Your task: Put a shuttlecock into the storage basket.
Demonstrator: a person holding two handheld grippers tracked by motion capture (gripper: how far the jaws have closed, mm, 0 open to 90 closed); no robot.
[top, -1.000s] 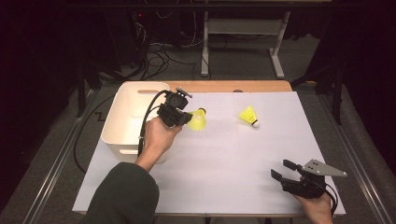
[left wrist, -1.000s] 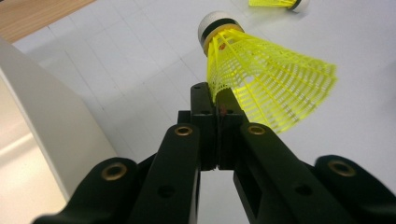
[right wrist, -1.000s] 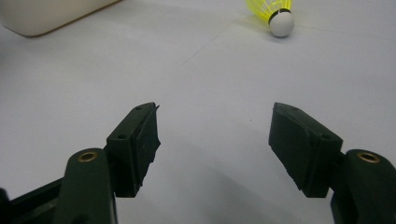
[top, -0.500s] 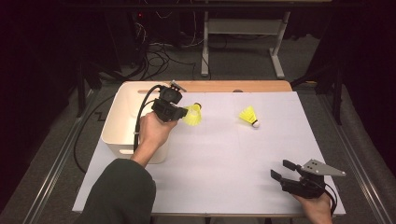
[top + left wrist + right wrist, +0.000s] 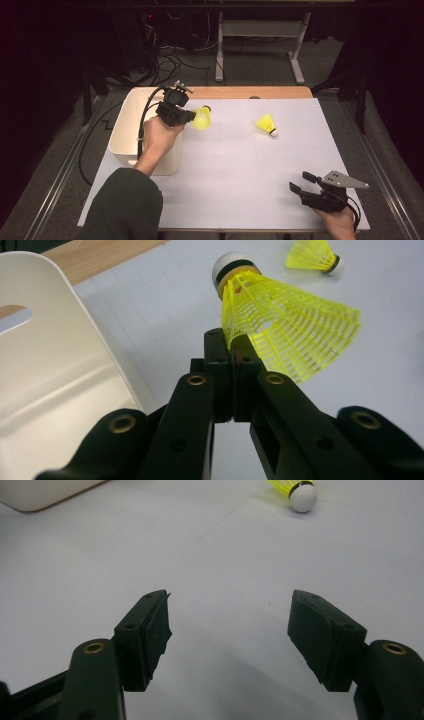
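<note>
Holding one yellow shuttlecock (image 5: 201,119) by its skirt edge, our left gripper (image 5: 186,117) is clamped tight, left of centre beside the white bin (image 5: 124,135), presumably for dropping in. Our right gripper (image 5: 298,183) waits lower right, jaws wide and empty; the second shuttlecock (image 5: 266,123) lies right of centre.

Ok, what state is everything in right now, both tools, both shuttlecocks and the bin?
Left tool: shut on the held shuttlecock's skirt edge.
Held shuttlecock: off the table, beside the bin.
Right tool: open, nothing between its jaws.
Second shuttlecock: lying on its side on the table.
White bin: upright; contents cannot be seen.
</note>
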